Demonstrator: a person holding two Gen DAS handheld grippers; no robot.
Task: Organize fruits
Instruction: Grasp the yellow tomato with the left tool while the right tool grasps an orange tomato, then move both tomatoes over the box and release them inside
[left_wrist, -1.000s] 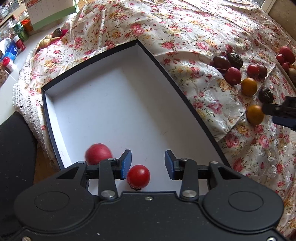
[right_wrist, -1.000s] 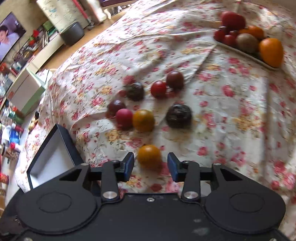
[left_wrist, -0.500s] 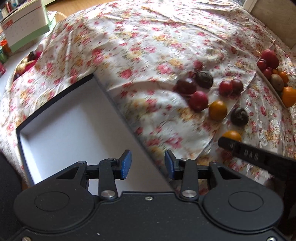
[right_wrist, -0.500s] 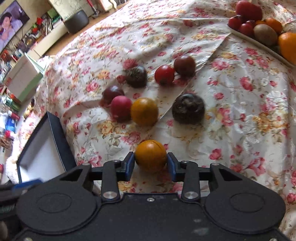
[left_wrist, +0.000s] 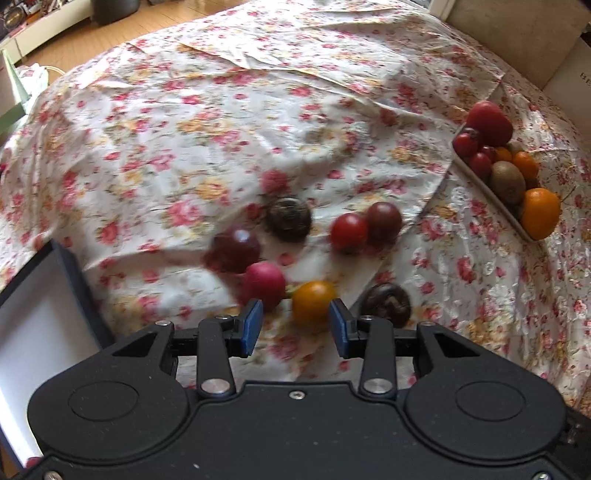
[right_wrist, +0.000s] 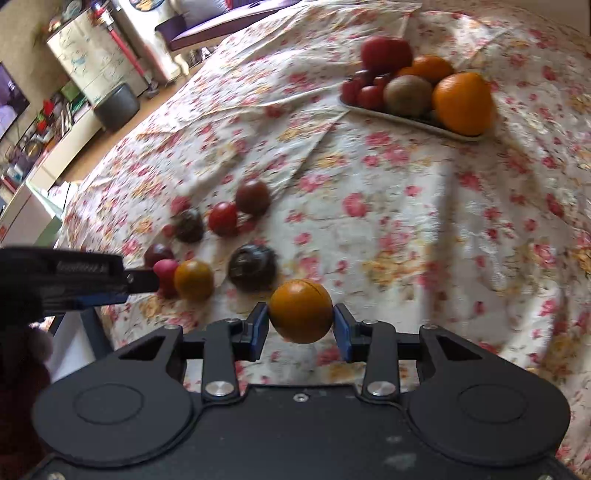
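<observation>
Right gripper now clamps the orange fruit, seemingly lifted; left gripper, open and empty, has left the box.

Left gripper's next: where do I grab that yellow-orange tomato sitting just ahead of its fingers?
Grip the yellow-orange tomato across its widest middle, coming down from above. The pink-red fruit sits close on one side and the dark wrinkled fruit on the other, so the left gripper probably needs its fingers in those gaps.

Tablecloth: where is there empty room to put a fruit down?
The flowered tablecloth lies bare between the loose fruit cluster and the white fruit tray, and on its far side behind both. Crowded: that cluster, where the left gripper hovers.
</observation>
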